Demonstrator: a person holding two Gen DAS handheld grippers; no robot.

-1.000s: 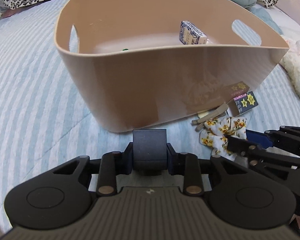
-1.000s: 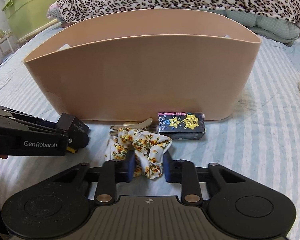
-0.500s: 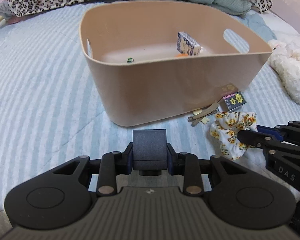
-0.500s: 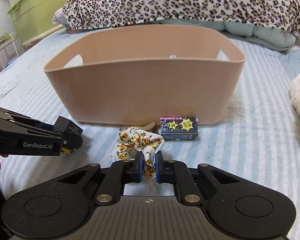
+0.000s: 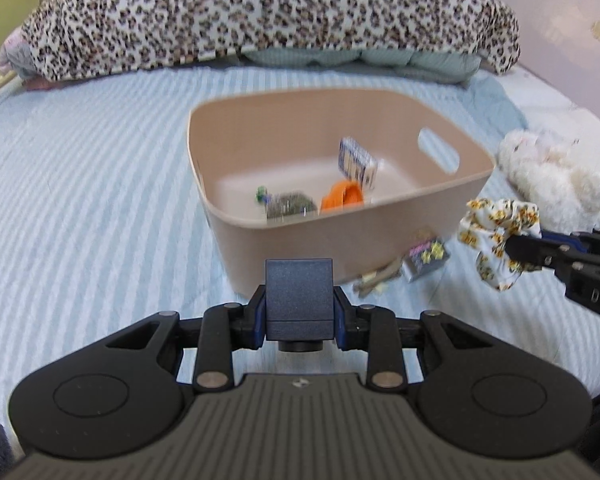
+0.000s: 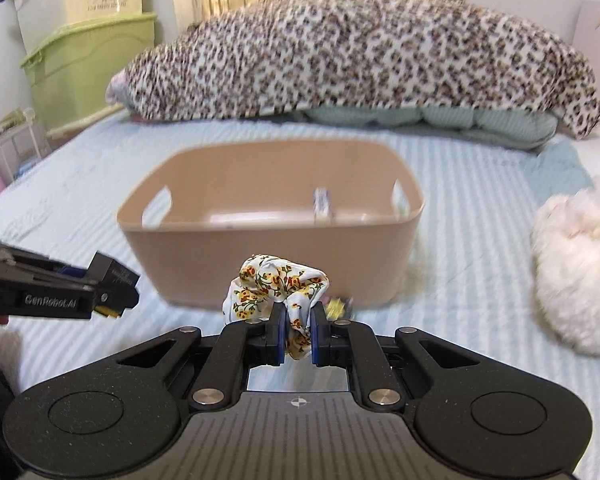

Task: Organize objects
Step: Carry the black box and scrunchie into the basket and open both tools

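Observation:
A tan plastic bin (image 5: 236, 216) (image 6: 268, 260) stands on the striped bed. It holds a blue patterned box (image 5: 358, 164), an orange piece (image 5: 342, 196) and a small dark item (image 5: 288, 206). My left gripper (image 5: 299, 312) is shut on a dark blue block (image 5: 299, 296) and holds it in front of the bin; the block also shows in the right wrist view (image 6: 116, 280). My right gripper (image 6: 298, 334) is shut on a floral scrunchie (image 6: 278, 284) (image 5: 498, 232), lifted off the bed before the bin's near wall.
A small starred box (image 5: 426, 258) and a beige hair clip (image 5: 378, 280) lie on the bed by the bin. A white plush toy (image 6: 576, 260) lies to the right. A leopard blanket (image 6: 360, 64) and green crates (image 6: 88, 68) stand behind.
My right gripper closed on the scrunchie and lifted it off the bed. Both grippers rose and pulled back, so the bin looks smaller and its inside shows.

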